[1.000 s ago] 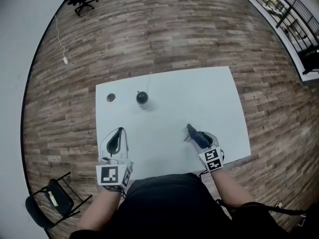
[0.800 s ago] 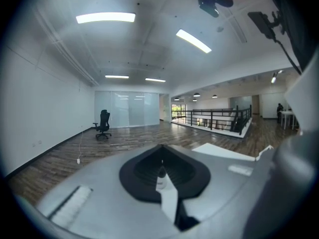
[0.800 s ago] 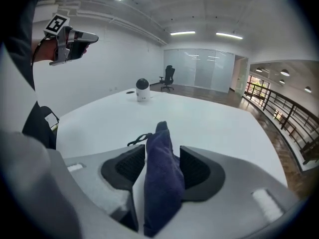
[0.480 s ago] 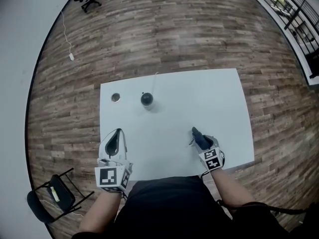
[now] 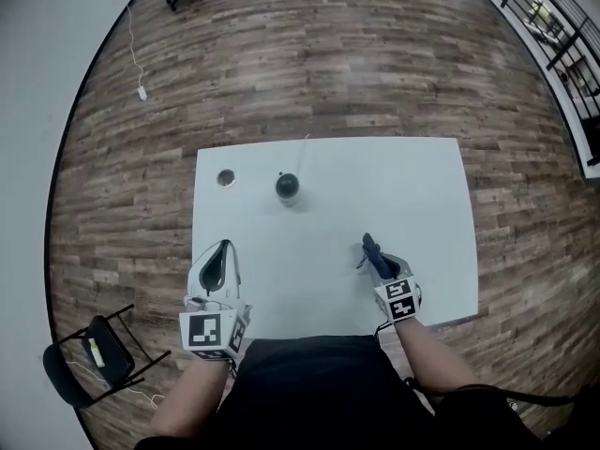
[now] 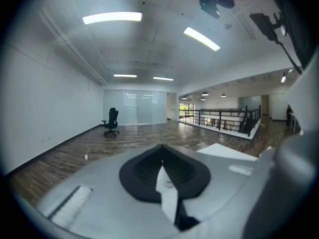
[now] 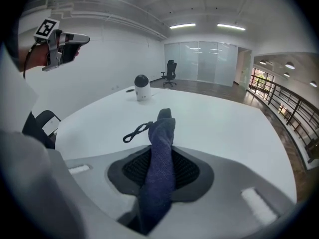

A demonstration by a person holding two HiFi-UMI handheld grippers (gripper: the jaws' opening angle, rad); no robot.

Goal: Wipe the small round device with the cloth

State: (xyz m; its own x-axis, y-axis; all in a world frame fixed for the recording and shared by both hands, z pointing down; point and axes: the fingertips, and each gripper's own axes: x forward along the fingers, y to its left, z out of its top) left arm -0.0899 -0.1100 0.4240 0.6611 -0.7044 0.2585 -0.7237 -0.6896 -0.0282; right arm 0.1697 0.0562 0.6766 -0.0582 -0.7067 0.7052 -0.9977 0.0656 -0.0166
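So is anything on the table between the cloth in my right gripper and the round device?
Nothing visible. The right gripper, its fingers just closed further on the cloth, faces the device across bare table. A small disc sits left of the device, off that line.

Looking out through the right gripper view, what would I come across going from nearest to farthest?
dark blue cloth → small round device on the white table → black office chair → glass wall
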